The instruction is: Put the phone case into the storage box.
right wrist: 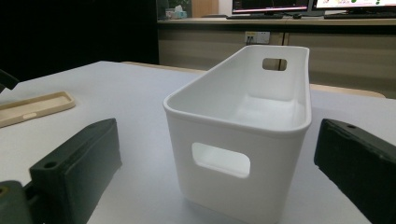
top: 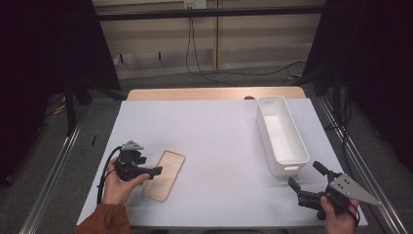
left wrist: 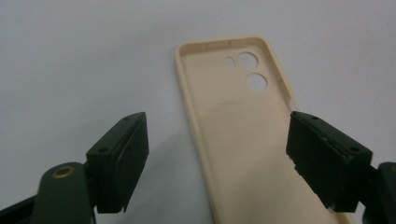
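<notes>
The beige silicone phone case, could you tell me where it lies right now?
In the high view, the beige silicone phone case lies open side up at the front left of the white table mat, beside the left tongs.

Grey floor (top: 160,83), beige panelled wall (top: 253,44) with trailing cables (top: 195,58), dark side curtains (top: 44,58)

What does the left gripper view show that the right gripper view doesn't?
The left gripper view looks into the beige soft phone case, lying open side up, with its round camera cutouts clear; the left gripper has its jaws spread either side of the case's right edge, not pressing it. The right gripper view faces the white plastic bin with its handle slot, between the right gripper's open jaws, plus monitors behind. Both show the case and the white tabletop.
</notes>
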`<move>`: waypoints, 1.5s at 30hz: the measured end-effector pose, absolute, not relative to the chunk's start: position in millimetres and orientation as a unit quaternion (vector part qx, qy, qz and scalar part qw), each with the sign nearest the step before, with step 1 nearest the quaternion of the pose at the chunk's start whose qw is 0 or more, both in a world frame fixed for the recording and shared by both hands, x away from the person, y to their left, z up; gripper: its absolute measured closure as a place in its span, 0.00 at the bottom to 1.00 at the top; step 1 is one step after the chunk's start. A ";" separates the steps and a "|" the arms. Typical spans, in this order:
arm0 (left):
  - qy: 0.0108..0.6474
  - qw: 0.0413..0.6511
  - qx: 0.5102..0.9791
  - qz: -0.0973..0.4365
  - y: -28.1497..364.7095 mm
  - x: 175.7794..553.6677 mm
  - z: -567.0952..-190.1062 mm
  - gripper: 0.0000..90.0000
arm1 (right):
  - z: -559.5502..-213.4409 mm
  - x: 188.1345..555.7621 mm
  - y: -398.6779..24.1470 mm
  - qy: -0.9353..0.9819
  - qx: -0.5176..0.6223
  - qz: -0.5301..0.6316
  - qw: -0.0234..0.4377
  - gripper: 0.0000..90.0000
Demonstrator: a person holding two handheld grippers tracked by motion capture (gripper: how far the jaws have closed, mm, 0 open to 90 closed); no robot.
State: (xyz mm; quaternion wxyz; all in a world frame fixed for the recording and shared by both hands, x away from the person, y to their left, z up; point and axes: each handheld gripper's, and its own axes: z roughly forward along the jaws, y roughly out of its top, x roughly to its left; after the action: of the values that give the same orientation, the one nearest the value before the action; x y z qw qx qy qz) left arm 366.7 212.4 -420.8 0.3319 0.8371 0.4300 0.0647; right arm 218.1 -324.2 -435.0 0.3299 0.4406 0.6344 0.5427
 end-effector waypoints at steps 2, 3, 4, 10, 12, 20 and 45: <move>0.427 0.329 0.840 0.058 211.3 367.6 -421.2 0.28 | -435.0 218.1 -324.3 0.635 0.440 0.542 0.331 0.00; 0.429 0.325 0.841 0.058 211.0 367.8 -421.3 0.28 | -435.0 217.9 -324.3 0.635 0.440 0.542 0.330 0.00; 0.428 0.322 0.842 0.058 211.0 368.1 -421.7 0.29 | -434.9 217.7 -324.4 0.635 0.439 0.542 0.331 0.00; 0.431 0.307 0.847 0.057 209.1 369.0 -424.9 0.36 | -435.0 217.8 -324.5 0.635 0.440 0.542 0.330 0.00; 0.427 0.301 0.851 0.053 208.5 369.2 -425.8 0.37 | -435.0 217.8 -324.4 0.635 0.440 0.542 0.331 0.00; 0.414 0.266 0.869 0.038 201.7 368.5 -433.8 0.50 | -434.9 217.6 -324.6 0.635 0.439 0.543 0.330 0.00; 0.451 0.260 0.852 0.053 203.0 370.4 -433.7 0.75 | -435.3 217.9 -322.8 0.637 0.439 0.541 0.329 0.00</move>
State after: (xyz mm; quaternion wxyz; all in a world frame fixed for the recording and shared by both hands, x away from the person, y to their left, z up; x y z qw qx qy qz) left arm 370.4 203.0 -433.7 0.2597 0.8524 0.4508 0.0532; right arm 217.9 -322.8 -435.3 0.3292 0.4395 0.6373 0.5407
